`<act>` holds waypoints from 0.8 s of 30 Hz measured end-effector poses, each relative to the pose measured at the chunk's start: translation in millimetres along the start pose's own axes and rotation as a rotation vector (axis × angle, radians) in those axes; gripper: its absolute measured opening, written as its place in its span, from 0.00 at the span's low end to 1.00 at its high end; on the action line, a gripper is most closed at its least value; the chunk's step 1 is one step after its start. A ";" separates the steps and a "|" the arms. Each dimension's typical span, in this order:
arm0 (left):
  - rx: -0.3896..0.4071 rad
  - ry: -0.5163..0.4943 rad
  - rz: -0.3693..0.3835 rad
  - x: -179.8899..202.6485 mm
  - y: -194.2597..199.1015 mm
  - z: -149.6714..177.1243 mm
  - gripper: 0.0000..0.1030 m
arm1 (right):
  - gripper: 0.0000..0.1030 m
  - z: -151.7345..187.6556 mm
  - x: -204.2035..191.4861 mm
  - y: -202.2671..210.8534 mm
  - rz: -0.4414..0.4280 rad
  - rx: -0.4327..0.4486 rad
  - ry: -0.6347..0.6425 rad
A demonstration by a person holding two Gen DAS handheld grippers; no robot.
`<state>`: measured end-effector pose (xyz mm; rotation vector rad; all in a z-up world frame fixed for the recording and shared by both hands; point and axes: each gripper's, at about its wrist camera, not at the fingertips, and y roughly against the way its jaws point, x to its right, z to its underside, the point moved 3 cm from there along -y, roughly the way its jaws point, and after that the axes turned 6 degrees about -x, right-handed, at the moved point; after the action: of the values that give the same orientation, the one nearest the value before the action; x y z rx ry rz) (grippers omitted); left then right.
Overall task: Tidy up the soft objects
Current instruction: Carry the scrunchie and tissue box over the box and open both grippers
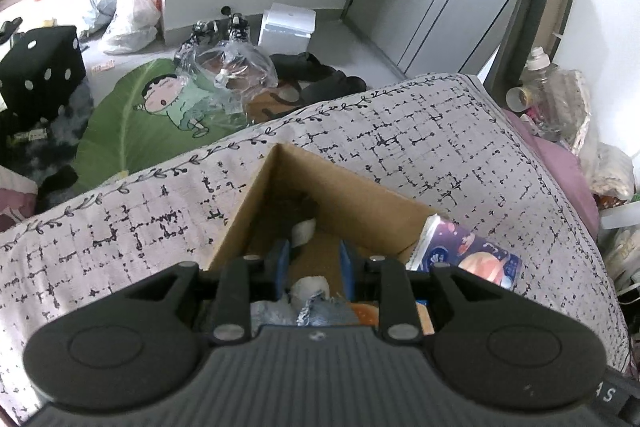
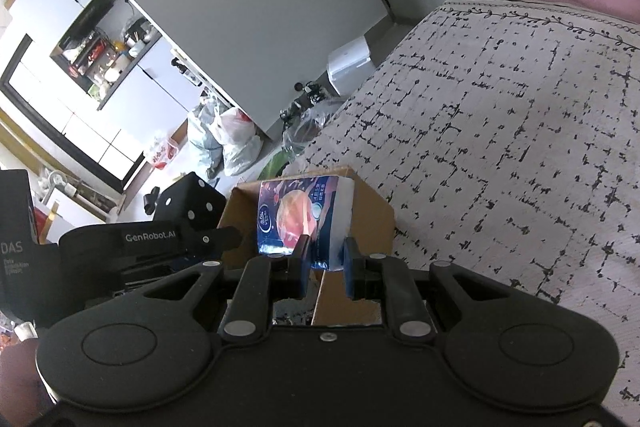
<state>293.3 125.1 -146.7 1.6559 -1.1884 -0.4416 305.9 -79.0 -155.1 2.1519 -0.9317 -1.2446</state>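
The left claw (image 1: 314, 259) hangs low inside the cardboard box (image 1: 256, 203), its blue pads spread with nothing between them; under them lie a white wad (image 1: 309, 289) and grey crumpled stuff on the box floor, with another white wad (image 1: 303, 231) further in. Only this view shows the box interior, and beyond the bed (image 1: 400, 131) the green cartoon mat (image 1: 132, 115) and black dice cube (image 1: 40, 67) on the floor.

The right view shows what the left cannot: the right claw (image 2: 327, 259) pinching the tissue pack (image 2: 304, 215) by its near lower end, pads pressed on both faces, the pack upright over the box (image 2: 368, 211) rim. It also catches the left tool's black body (image 2: 152, 239) at the left. In the left view the same pack (image 1: 464, 251) sits at the box's right wall, right of the left claw and clear of it
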 end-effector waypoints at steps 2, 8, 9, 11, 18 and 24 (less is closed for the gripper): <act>-0.004 0.004 -0.002 -1.4 -0.9 -0.6 0.25 | 0.16 0.1 -0.6 -1.9 -0.001 0.001 0.001; -0.011 0.008 -0.006 -8.5 1.3 -0.8 0.27 | 0.24 0.7 -4.2 -9.6 -0.014 -0.011 0.001; -0.011 0.006 -0.006 -8.9 2.2 -0.9 0.28 | 0.25 1.0 -4.3 -10.0 -0.012 -0.014 -0.002; -0.011 0.001 -0.010 -8.6 4.2 -0.6 0.30 | 0.25 1.5 -4.4 -9.0 -0.012 -0.013 -0.002; -0.025 -0.017 -0.013 -7.2 16.1 6.5 0.54 | 0.25 3.2 -5.9 5.6 0.000 0.009 -0.002; -0.015 -0.018 -0.029 -10.8 34.7 11.8 0.71 | 0.37 11.7 -8.2 24.7 0.001 0.021 -0.002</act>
<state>262.6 128.1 -124.2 1.6617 -1.1724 -0.4832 284.9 -89.8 -139.1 2.1665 -0.9510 -1.2424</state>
